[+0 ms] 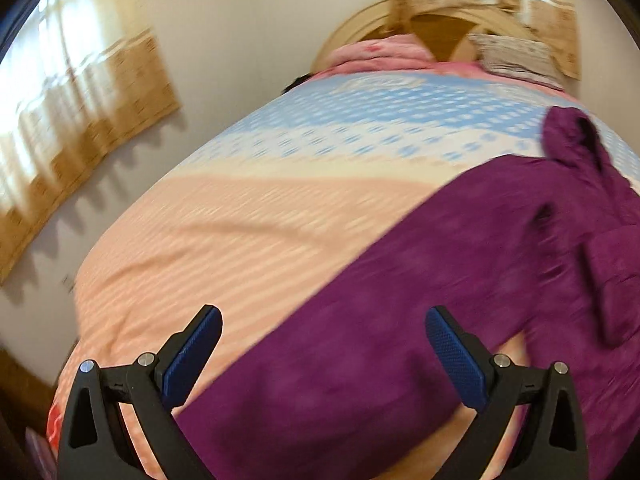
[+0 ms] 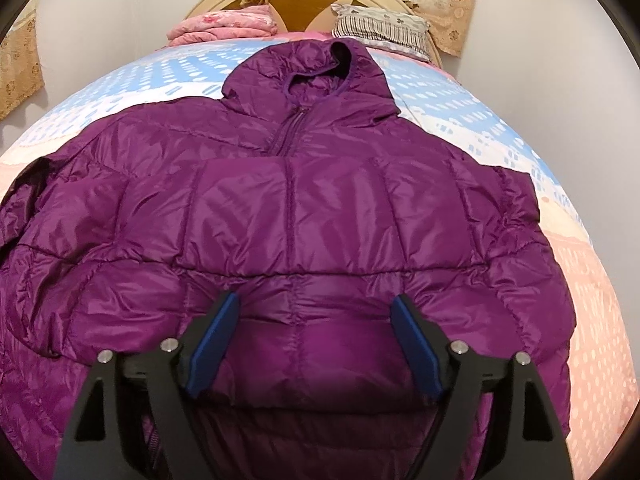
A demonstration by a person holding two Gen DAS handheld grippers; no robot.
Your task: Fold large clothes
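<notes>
A purple hooded puffer jacket (image 2: 320,184) lies front up on the bed, its zipper closed and its hood (image 2: 320,64) toward the headboard. One sleeve is folded across the chest. My right gripper (image 2: 316,300) hangs low over the jacket's lower half. Its jaws stand wide apart, and puffed fabric bulges between the blue pads (image 2: 212,344) without being pinched. In the blurred left wrist view the jacket (image 1: 400,280) runs from the bottom to the right. My left gripper (image 1: 323,314) is open above its edge, holding nothing.
The bed cover (image 1: 240,220) is pink near me and blue and white farther off. A folded pink blanket (image 2: 228,24) and a striped pillow (image 2: 384,28) sit by the wooden headboard (image 2: 304,0). Curtains (image 1: 60,120) hang on the left wall, beyond the bed's left edge.
</notes>
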